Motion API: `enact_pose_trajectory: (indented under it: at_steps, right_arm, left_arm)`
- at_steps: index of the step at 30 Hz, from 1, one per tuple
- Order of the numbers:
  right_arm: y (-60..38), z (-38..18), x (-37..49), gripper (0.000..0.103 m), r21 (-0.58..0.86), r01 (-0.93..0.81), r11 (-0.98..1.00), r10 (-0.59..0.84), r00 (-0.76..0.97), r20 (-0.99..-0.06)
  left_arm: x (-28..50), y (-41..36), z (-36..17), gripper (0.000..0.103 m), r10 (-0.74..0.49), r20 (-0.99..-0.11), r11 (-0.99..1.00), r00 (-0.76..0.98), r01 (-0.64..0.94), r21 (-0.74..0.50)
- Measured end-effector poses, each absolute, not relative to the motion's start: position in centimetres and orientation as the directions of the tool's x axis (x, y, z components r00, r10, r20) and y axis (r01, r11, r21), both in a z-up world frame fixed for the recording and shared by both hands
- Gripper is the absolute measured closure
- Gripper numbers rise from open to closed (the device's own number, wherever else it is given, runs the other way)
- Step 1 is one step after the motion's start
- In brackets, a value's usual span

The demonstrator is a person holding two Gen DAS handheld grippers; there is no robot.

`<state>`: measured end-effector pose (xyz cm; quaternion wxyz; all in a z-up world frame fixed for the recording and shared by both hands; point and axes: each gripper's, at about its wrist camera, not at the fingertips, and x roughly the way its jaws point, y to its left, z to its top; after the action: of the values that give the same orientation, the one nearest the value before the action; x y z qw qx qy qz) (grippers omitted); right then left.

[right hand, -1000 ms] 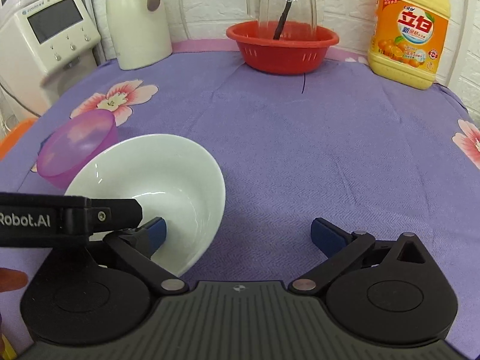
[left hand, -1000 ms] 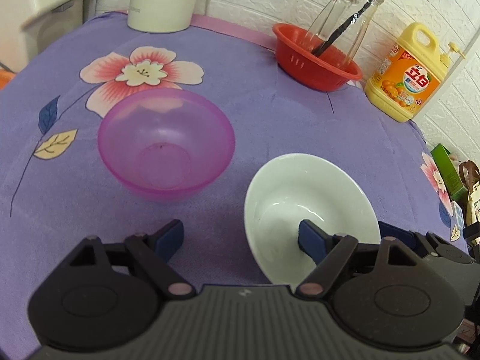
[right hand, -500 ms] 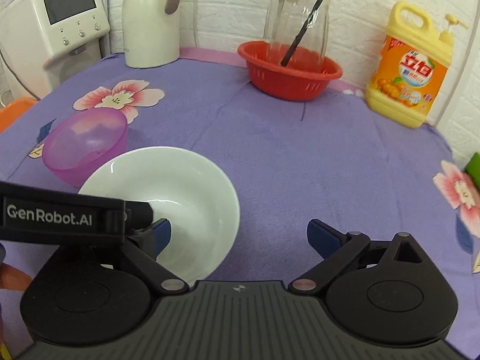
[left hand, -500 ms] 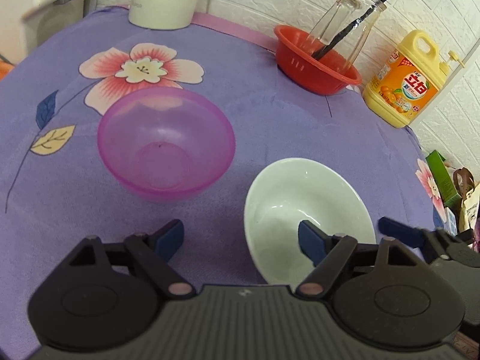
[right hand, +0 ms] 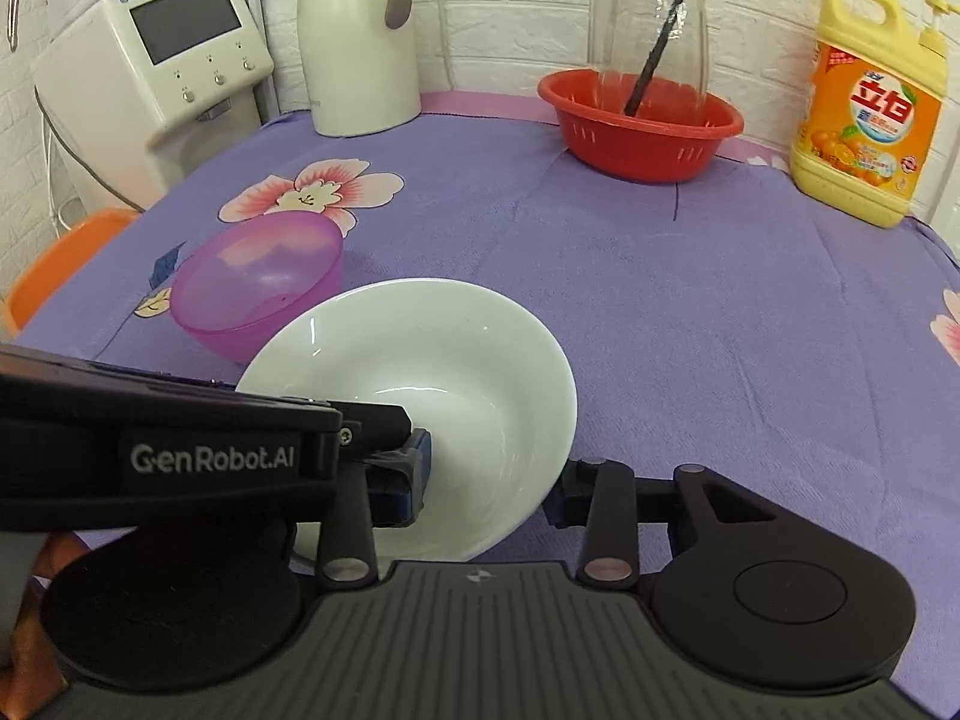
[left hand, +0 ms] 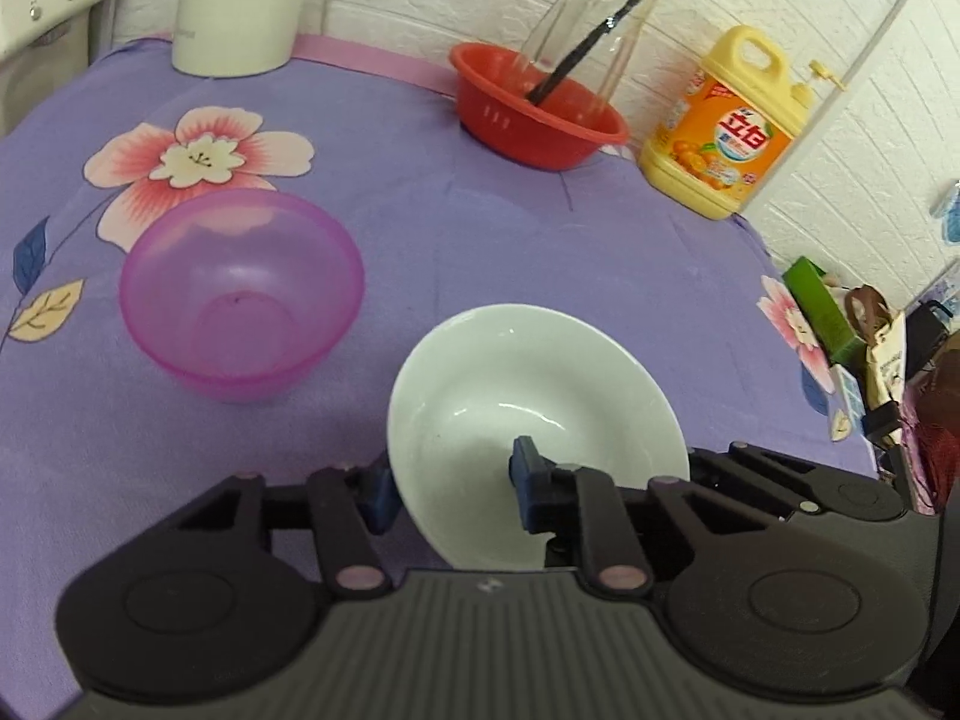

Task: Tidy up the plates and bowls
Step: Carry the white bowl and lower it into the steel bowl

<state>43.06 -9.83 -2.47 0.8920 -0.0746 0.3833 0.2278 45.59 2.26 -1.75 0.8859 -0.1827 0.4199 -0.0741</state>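
A white ceramic bowl (left hand: 528, 408) is tilted up off the purple cloth. My left gripper (left hand: 453, 483) is shut on its near-left rim, one finger outside and one inside. My right gripper (right hand: 489, 477) is shut on the bowl (right hand: 444, 378) at its near-right rim, one finger inside and one outside. The left gripper's body crosses the lower left of the right wrist view. A pink translucent plastic bowl (left hand: 240, 294) stands upright to the left of the white bowl; it also shows in the right wrist view (right hand: 258, 288).
At the back stand a red basket (left hand: 534, 114) holding a glass jar with a black stick, a yellow detergent bottle (left hand: 729, 126), a white thermos (right hand: 357, 36) and a white dispenser (right hand: 162, 60). An orange item (right hand: 54, 258) lies beyond the table's left edge.
Both grippers have closed on the white bowl's rim from opposite sides. The bowl has tilted and risen off the cloth.
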Motion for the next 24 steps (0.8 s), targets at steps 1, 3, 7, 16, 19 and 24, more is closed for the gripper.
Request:
enact_pose_trajectory:
  at_steps: [1, 3, 7, 16, 19, 24]
  right_arm:
    - [-10.1, -2.2, 42.7, 0.035, 0.040, -0.460, 0.887, 0.346, 0.604, -0.718]
    - [-10.5, -1.7, 41.7, 0.035, 0.031, -0.457, 0.889, 0.339, 0.611, -0.716]
    - [-12.2, -0.3, 38.9, 0.036, 0.025, -0.444, 0.896, 0.332, 0.630, -0.702]
    - [-17.0, 1.8, 29.5, 0.035, -0.039, -0.364, 0.931, 0.247, 0.705, -0.665]
    - [-18.6, 1.5, 27.1, 0.036, -0.042, -0.334, 0.942, 0.221, 0.709, -0.670]
    - [-20.8, 0.2, 23.4, 0.035, -0.014, -0.303, 0.953, 0.213, 0.702, -0.679]
  left_arm:
    - [45.1, 2.1, -1.5, 0.085, -0.290, -0.716, 0.920, 0.635, -0.021, -0.391]
    - [44.1, 1.6, -1.0, 0.085, -0.297, -0.713, 0.921, 0.636, -0.007, -0.390]
    - [41.2, 0.9, 0.2, 0.085, -0.339, -0.692, 0.909, 0.637, 0.032, -0.416]
    - [32.9, -3.6, 1.2, 0.085, -0.436, -0.643, 0.885, 0.630, 0.170, -0.433]
    - [30.7, -5.2, 0.8, 0.085, -0.457, -0.650, 0.879, 0.607, 0.200, -0.432]
    - [27.1, -7.4, -0.3, 0.085, -0.461, -0.675, 0.885, 0.576, 0.238, -0.400]
